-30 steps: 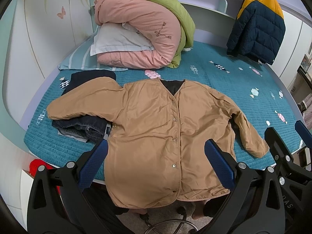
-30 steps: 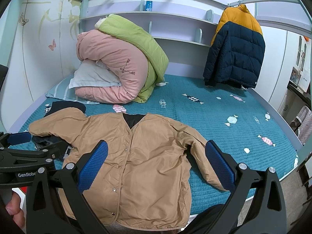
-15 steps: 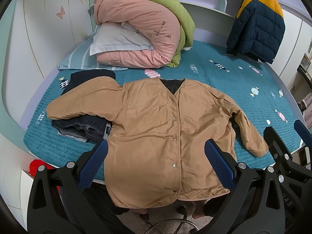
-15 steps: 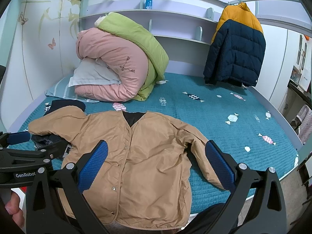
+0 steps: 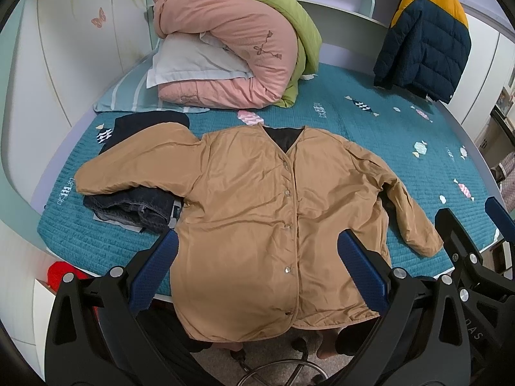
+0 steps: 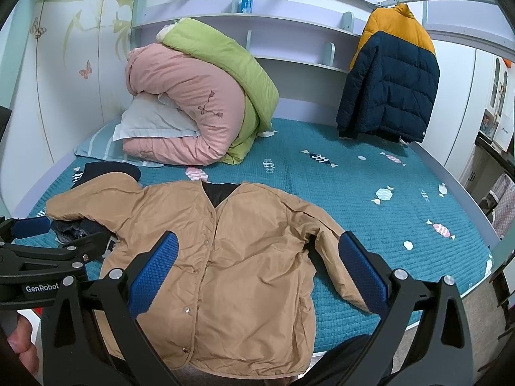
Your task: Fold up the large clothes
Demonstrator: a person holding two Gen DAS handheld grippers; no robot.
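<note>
A teal bed (image 5: 370,135) carries a tan jacket (image 5: 257,212) spread flat. Both grippers, left (image 5: 257,270) and right (image 6: 257,267), hover above its hem, jaws wide and empty.

A teal quilted bed (image 6: 322,148) is filling the room; pale shelves (image 6: 289,19) are running above it, butterfly-painted wall (image 6: 64,80) standing left.

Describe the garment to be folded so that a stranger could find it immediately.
On the teal bed, nearest the front edge, lies the tan jacket, spread flat and snapped shut. Unlike the folded dark clothes under its sleeve, it is light brown with a black lining.
</note>
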